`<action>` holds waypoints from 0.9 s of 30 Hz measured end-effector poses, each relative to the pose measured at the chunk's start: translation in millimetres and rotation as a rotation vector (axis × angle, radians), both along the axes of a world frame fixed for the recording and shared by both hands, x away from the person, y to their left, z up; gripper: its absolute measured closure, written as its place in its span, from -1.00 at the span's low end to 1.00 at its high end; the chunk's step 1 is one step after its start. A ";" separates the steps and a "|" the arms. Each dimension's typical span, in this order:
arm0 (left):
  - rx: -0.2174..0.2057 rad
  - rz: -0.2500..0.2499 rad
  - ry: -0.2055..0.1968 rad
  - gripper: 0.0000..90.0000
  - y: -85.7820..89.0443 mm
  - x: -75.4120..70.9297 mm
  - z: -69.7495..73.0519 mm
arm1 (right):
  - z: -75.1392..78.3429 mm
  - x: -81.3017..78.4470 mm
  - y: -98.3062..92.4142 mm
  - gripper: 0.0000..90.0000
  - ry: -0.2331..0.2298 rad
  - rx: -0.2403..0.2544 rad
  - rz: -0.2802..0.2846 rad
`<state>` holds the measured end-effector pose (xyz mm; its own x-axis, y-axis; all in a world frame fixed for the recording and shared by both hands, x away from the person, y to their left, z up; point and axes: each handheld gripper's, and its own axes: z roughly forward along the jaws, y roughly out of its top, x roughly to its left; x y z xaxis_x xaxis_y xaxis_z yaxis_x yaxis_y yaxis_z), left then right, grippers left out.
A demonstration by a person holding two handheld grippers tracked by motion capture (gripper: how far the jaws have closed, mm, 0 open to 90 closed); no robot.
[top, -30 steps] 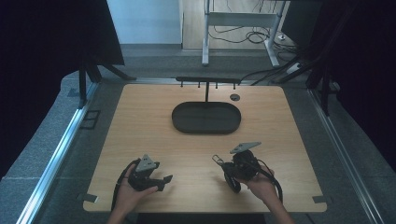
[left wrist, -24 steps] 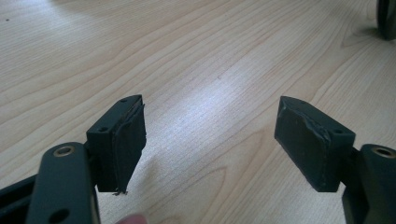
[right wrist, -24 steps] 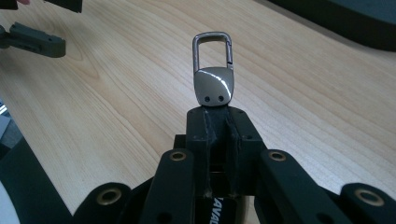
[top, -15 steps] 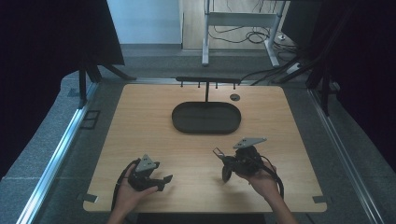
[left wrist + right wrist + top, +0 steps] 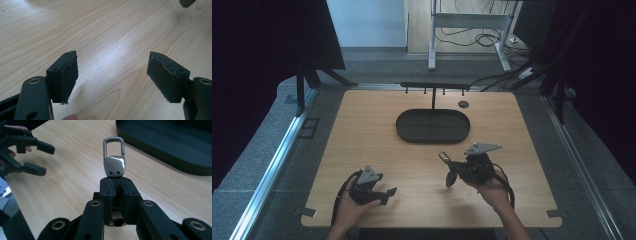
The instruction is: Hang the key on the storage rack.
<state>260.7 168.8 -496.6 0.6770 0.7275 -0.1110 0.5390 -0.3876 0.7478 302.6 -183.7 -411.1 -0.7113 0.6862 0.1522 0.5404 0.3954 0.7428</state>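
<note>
The tray (image 5: 433, 126) lies on the table (image 5: 362, 130) (far middle), behind both grippers.

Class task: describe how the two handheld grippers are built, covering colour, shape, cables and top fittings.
Both the left gripper and right gripper are black, with two blocky padded jaws on arms joined by brass-ringed pivots. Each carries a grey three-cornered plate on top and trails a black cable. The person's forearms are bare.

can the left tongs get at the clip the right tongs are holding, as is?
Probably yes. The left tongs stand open with nothing between them, bare table lies between the hands, and the metal clip sticks out clear beyond the right tongs.
</note>
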 end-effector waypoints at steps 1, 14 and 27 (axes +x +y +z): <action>0.000 0.000 0.000 -0.44 0.1 0.0 0.0 | 0.7 0.1 -0.3 0.80 -0.004 0.000 -0.004; -0.001 0.001 0.000 -0.44 -0.2 0.4 -0.7 | 9.8 4.0 -5.5 0.80 -0.049 0.032 -0.048; -0.002 0.003 0.001 -0.44 -0.3 0.3 -0.8 | 14.9 11.1 -7.9 0.80 -0.071 0.072 -0.088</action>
